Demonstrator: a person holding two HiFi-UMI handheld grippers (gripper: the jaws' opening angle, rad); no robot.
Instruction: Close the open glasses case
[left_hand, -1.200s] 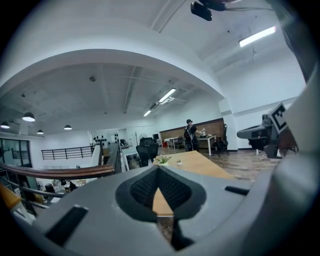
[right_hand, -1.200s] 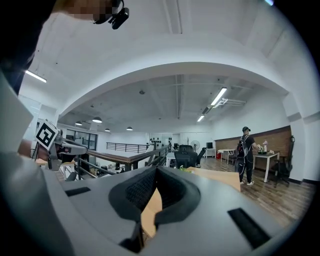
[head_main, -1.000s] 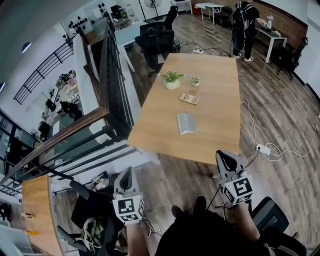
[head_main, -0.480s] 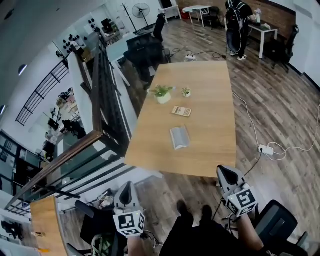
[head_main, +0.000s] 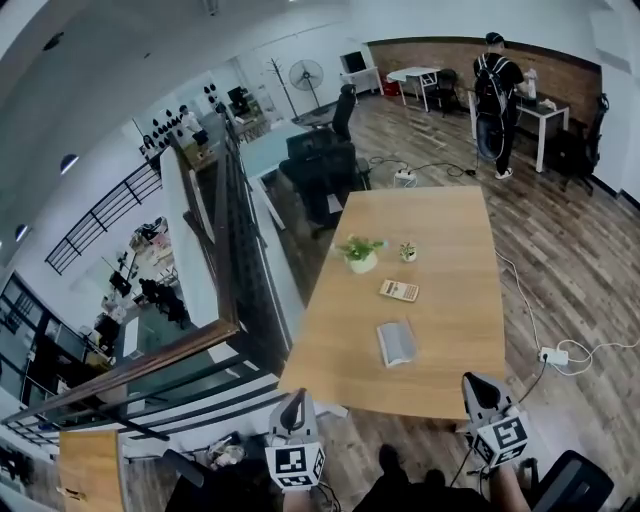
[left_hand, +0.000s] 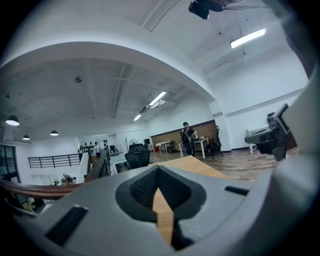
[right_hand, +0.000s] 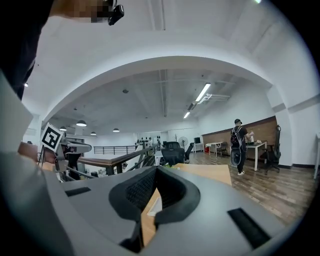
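Pale wood tabletop (head_main: 450, 250), long and rectangular, in an open office, seen from above by a person standing at its near end. A grey case (head_main: 396, 343) lies open on it, close to the near edge and roughly midway across. Just beyond the case is a calculator (head_main: 398, 290). Further on stand a leafy plant (head_main: 362, 254) in a white pot and, beside it, a smaller plant (head_main: 407, 251).

The left hand-held gripper (head_main: 294, 399) sits at the bottom of the head view, short of the tabletop's near edge and to the left of the case. Its jaws are closed together with nothing between them. The right hand-held gripper (head_main: 471, 381) is also short of the near edge, to the right of the case. Its jaws are likewise closed and empty. Both point towards the tabletop and are well apart from the case.

A power strip (head_main: 553, 355) with a trailing cable lies on the plank floor (head_main: 560, 260) to the right. A black chair (head_main: 320, 165) stands past the far left corner. A person with a backpack (head_main: 497, 95) stands at a white desk in the background.
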